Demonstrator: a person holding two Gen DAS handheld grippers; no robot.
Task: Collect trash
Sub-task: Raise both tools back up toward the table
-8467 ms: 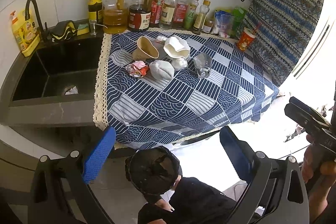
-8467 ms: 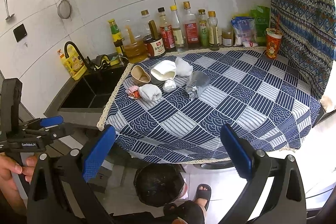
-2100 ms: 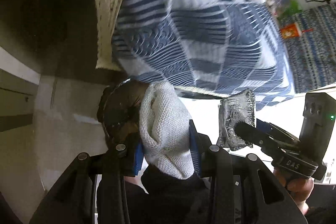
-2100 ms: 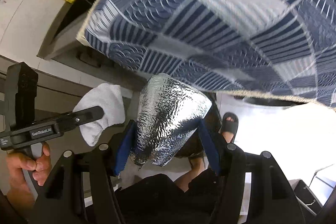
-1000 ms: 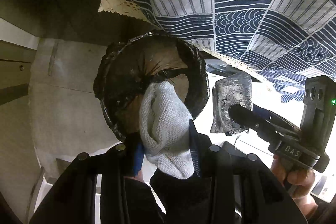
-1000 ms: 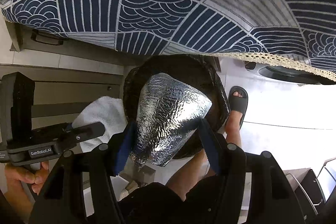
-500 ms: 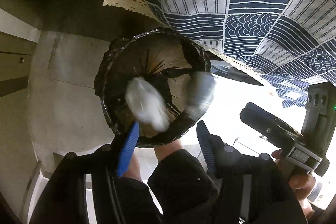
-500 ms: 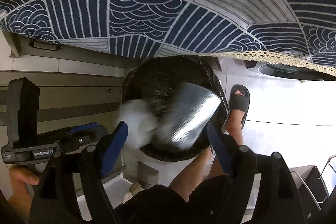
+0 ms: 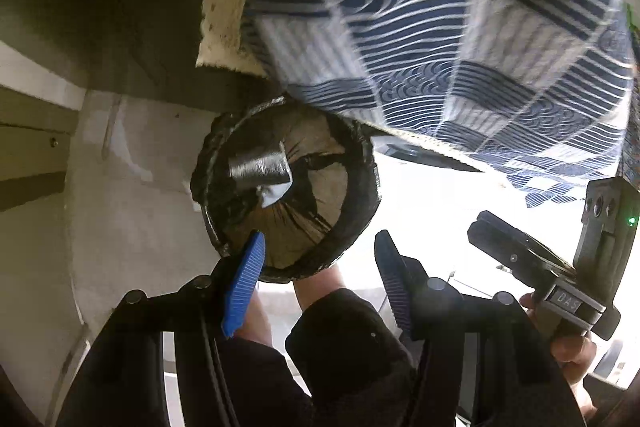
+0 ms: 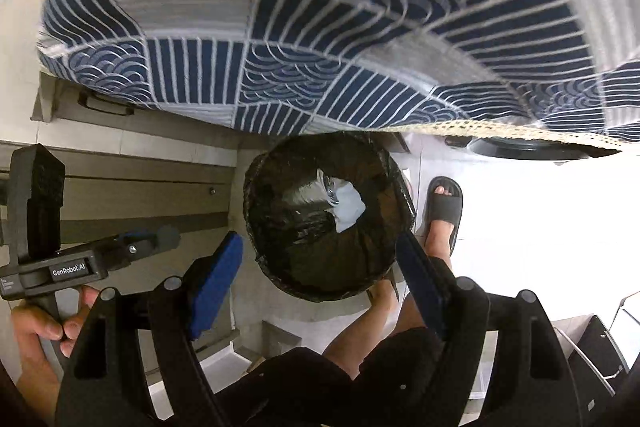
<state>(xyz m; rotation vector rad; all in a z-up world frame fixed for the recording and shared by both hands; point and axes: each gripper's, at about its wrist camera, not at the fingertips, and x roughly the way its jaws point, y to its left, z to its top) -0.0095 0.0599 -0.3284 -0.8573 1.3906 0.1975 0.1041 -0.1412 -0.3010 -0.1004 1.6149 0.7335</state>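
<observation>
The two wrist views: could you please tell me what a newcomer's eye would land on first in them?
First the round black-lined trash bin on the floor, below the edge of the blue patterned tablecloth, with a crumpled silver foil bag and a white wad lying in it. Next, the left gripper and right gripper above the bin, blue fingers apart and empty.
</observation>
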